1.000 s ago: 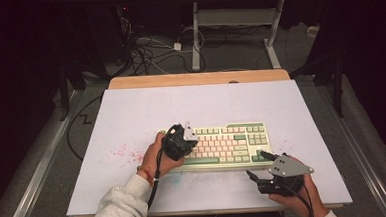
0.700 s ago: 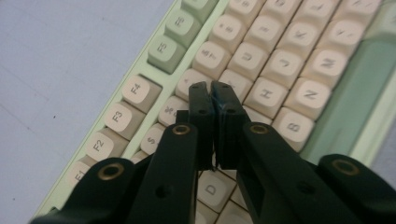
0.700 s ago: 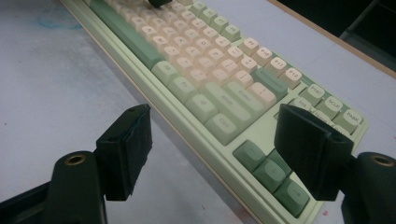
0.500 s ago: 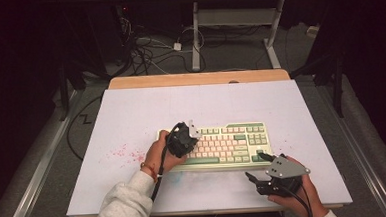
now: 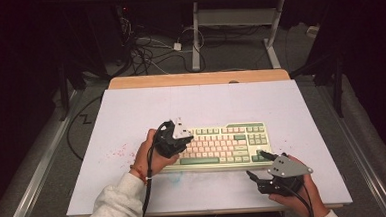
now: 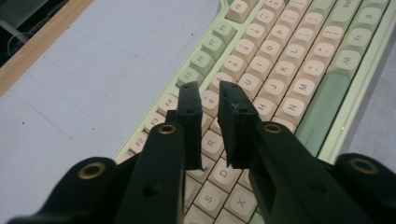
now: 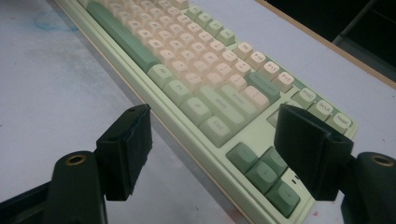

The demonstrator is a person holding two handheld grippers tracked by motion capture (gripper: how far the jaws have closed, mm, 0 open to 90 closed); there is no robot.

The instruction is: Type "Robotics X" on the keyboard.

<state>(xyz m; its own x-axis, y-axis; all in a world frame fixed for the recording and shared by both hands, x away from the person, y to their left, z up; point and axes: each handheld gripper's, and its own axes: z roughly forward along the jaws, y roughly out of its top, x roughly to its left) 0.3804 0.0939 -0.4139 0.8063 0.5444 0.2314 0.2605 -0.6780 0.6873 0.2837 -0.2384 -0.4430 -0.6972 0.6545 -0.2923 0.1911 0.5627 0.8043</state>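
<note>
On the tabletop (image 5: 131, 111) | keyboard (image 5: 223, 144) flat, long axis left-right | left claw (image 5: 181, 137) slightly parted, just opening, empty | right claw (image 5: 259, 164) wide, empty

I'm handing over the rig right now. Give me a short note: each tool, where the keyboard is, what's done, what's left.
Left tool: jaws just opened a little, narrow gap, nothing between them, above the keyboard letter keys at its left end.
Right tool: open wide, empty, at the keyboard's near right corner by the arrow keys.
Keyboard: flat on the white table.
Done: cannot tell which keys were pressed.
Left: probably more key presses.
</note>
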